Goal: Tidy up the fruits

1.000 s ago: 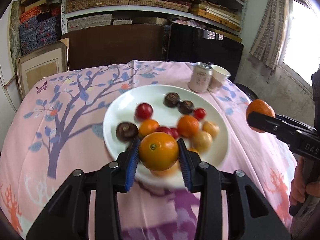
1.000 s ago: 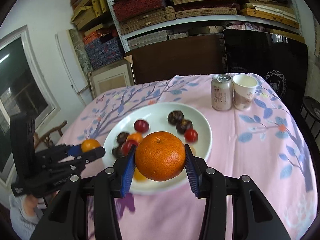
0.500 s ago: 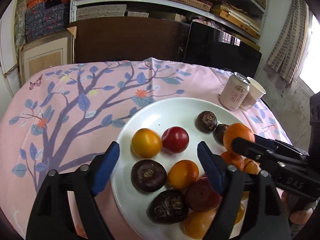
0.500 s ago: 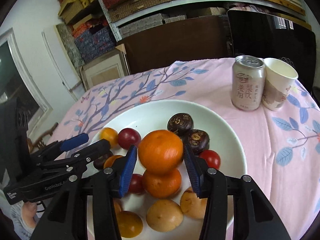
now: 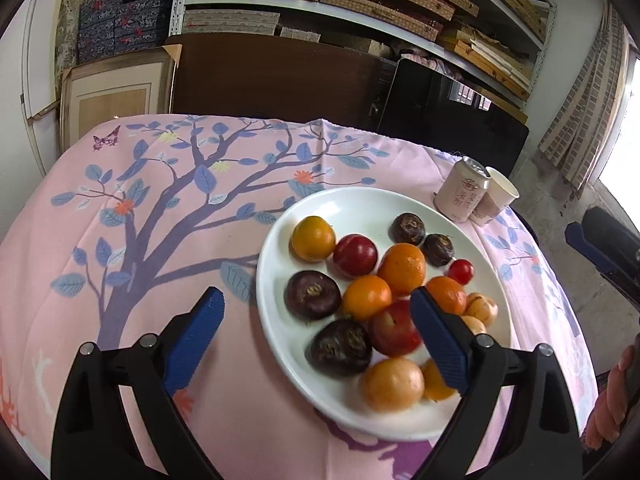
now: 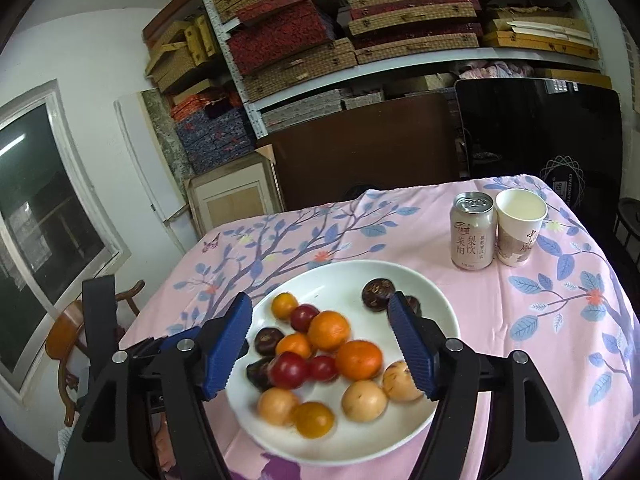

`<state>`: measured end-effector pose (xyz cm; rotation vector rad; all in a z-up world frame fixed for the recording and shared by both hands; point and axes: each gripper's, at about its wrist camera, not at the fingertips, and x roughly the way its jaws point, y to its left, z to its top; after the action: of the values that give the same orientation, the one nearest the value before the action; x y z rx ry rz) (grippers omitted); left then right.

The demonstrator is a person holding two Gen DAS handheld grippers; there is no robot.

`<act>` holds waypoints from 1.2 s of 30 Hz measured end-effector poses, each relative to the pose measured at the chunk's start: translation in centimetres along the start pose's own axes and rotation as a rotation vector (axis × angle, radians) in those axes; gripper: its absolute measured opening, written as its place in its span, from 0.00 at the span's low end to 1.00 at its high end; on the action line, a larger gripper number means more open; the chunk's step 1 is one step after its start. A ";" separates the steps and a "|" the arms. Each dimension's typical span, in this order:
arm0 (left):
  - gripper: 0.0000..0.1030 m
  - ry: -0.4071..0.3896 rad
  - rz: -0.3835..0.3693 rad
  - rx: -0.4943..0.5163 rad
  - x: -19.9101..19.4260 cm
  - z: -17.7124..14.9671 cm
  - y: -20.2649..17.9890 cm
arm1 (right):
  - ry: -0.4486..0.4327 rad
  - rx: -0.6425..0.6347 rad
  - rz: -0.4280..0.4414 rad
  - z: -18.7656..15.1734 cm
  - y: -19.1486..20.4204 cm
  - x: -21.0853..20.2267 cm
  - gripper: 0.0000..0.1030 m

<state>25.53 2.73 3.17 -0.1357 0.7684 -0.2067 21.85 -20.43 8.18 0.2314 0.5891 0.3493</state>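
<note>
Fruits (image 5: 402, 268), small, round, smooth and apt to roll, lie heaped on a white plate (image 5: 360, 204) at lower right of the left view, best pinched gently across their middles; both the left gripper (image 5: 316, 336) and right gripper (image 6: 320, 344) have just been opening, wide and empty.

From my left camera, the blue pad (image 5: 438, 344) hides part of one orange fruit (image 5: 434, 380). The right gripper (image 5: 600, 254) is cut by the edge. The small dark fruit (image 6: 414, 305) is mostly hidden.
</note>
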 end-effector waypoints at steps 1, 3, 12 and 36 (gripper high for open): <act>0.89 -0.009 0.000 0.010 -0.9 -0.7 -0.5 | 0.002 -0.011 0.001 -0.5 0.4 -0.6 0.71; 0.90 -0.021 0.013 0.036 -2.5 -2.4 -1.2 | 0.005 -0.030 -0.005 -2.0 1.1 -1.8 0.74; 0.96 -0.084 0.123 0.110 -9.4 -10.8 -4.1 | 0.042 -0.039 -0.195 -11.7 -0.5 -6.1 0.87; 0.96 -0.122 0.239 0.170 -12.3 -11.7 -6.9 | 0.036 -0.044 -0.322 -12.3 -1.0 -6.0 0.97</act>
<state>7.79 -1.62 4.51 0.1038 0.6361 -0.0361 10.32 -22.24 0.95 0.0857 0.6420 0.0545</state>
